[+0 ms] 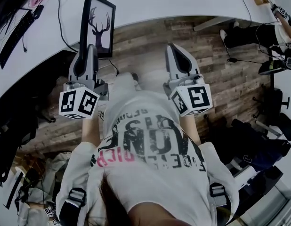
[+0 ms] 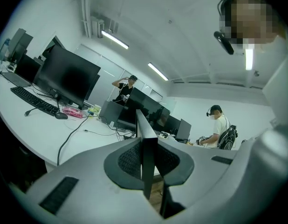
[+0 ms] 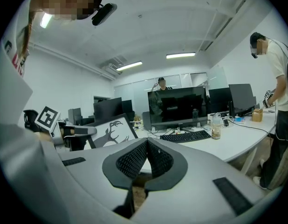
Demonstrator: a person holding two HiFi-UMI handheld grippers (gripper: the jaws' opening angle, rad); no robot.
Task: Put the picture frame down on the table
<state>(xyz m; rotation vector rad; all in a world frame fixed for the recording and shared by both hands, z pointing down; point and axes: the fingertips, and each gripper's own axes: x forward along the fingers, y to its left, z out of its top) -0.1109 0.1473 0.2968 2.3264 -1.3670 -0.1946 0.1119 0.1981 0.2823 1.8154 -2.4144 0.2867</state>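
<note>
Clamping the lower edge of a thin, black-rimmed rectangular picture frame (image 1: 96, 23), the grey hand-held left gripper (image 1: 90, 49) has its ribbed dark pads pressed against both faces of it. The left gripper view shows the jaws almost together, with the picture frame (image 2: 143, 130) edge-on between them and rising above the tips. The frame stands upright and carries a dark antler silhouette on a white ground. In the head view its upper part overlaps the rim of the curved white table (image 1: 183, 4), while its lower part and the gripper are over the brown wooden plank floor (image 1: 150, 39); it is held up in the air, not lying on the table. Well apart to the other side, the grey right gripper (image 1: 173, 47) holds nothing, and in its own view the two pads meet with no gap (image 3: 146, 147). That view also shows the picture frame (image 3: 111, 132) off to its left, tilted, with the left gripper (image 3: 72, 132) beside it. Further out on the table are a black keyboard (image 3: 188, 136), a wide black monitor (image 3: 176, 106) and a thin black cable (image 2: 72, 133).
</note>
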